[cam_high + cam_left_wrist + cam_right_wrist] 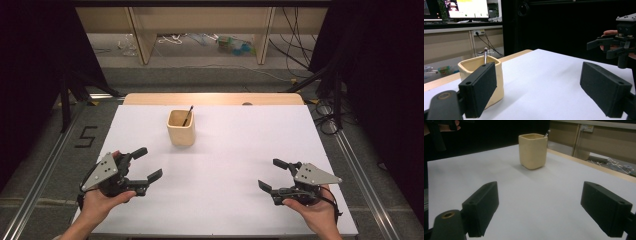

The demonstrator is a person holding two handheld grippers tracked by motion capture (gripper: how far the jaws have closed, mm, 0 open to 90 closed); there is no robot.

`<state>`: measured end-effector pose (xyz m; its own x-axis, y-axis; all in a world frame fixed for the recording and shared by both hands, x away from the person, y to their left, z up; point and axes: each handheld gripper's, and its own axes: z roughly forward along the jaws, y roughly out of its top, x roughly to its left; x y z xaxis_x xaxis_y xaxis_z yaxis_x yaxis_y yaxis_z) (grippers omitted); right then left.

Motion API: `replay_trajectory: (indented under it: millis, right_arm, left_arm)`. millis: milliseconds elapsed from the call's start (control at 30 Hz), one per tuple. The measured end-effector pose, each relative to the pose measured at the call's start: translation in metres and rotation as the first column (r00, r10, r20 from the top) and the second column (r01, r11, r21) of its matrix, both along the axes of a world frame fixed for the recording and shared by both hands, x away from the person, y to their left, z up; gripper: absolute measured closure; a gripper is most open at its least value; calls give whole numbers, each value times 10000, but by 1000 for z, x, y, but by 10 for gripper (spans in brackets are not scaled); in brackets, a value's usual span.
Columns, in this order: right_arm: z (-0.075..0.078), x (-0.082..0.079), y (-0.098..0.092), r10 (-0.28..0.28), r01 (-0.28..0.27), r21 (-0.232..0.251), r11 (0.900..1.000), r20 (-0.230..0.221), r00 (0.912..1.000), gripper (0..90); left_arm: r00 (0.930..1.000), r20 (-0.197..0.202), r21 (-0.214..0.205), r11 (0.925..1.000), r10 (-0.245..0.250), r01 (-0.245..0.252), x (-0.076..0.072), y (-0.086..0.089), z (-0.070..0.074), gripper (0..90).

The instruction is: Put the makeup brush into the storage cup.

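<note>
A pale yellow, square-sided ceramic cup [180, 128] stands upright toward the far centre of the white-covered table [225, 165], w/ a thin dark-handled stick [188, 115] leaning inside it — tip poking above the rim. Near the front edge, the left gripper [145, 163] and right gripper [270, 174] sit low over the tabletop, each held in a hand, angled inward toward each other. Both have jaws spread wide, nothing between them — well apart from the cup. In the left gripper view the cup [482, 79] sits just behind one jaw.
</note>
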<state>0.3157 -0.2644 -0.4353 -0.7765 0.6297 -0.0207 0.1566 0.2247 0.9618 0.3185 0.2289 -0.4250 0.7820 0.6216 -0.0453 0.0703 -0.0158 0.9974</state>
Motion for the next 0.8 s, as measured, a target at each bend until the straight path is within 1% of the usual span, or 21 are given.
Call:
replay_trajectory:
  millis: [67,133,200,300,333,367,400,467,500,533,567,600,633,667,700,733,767,800]
  right_arm:
    - [0,0,-1,-14,14,-31,10000,27,10000,161]
    - [0,0,-2,-23,23,-57,10000,-40,10000,161]
    - [-1,1,-2,10,-10,-42,10000,6,10000,162]
    - [-2,1,-1,75,-75,50,10000,-46,10000,162]
    - [-2,1,-1,79,-79,12,10000,-48,10000,162]
    - [-2,1,-1,79,-79,12,10000,-48,10000,162]
    - [-2,2,-1,49,-49,33,10000,-25,10000,162]
    - [-2,1,-1,-41,40,-110,9999,-100,9999,162]
    - [-2,0,-1,-49,46,-106,9999,-308,9995,162]
    - [-2,0,-1,-49,46,-106,9999,-308,9995,162]
    - [-3,1,-2,-53,51,-91,9999,-146,9999,162]
    - [-3,1,-2,-53,51,-91,9999,-146,9999,162]
    - [-4,2,-2,-32,32,93,10000,-74,10000,162]
    - [-4,1,-3,-105,104,-28,9999,-353,9993,161]
    - [-4,1,-3,-105,104,-28,9999,-353,9993,161]
    - [-5,3,-5,-153,152,-47,9999,-196,9997,160]
    - [-5,3,-5,-153,152,-47,9999,-196,9997,160]
    - [-6,3,-4,-121,123,108,9999,-200,9997,160]
  left_arm:
    - [9999,-37,9,9999,116,-116,-2,0,-3,140]
    - [10000,-20,124,9999,38,-38,-4,1,-6,135]
    - [9999,-126,121,9999,24,-22,-7,1,-9,135]
    - [9998,-218,214,9998,32,-28,-11,3,-13,135]
    - [9999,-154,228,9997,-63,67,-11,3,-15,135]
    - [9998,-195,255,9997,-17,22,-11,2,-16,135]
    - [9998,-210,317,9995,-19,26,-11,3,-16,135]
    - [9998,-207,321,9995,-6,13,-10,2,-17,135]
    - [9997,-230,330,9995,-21,29,-9,2,-18,136]
    - [9997,-249,347,9994,-70,78,-9,1,-19,136]
    - [9996,-275,412,9991,-61,72,-9,1,-20,137]
    - [9997,-244,499,9987,-81,93,-8,1,-20,137]
    - [9997,-247,493,9987,-85,98,-8,0,-20,138]
    - [9996,-288,457,9989,-67,80,-8,0,-20,139]
    - [9995,-287,306,9995,-102,110,-7,0,-21,139]
    - [9995,-315,391,9992,-13,26,-7,0,-20,143]
    - [9995,-325,429,9991,18,-4,-6,1,-20,143]
    - [9994,-359,445,9990,8,8,-6,1,-21,144]
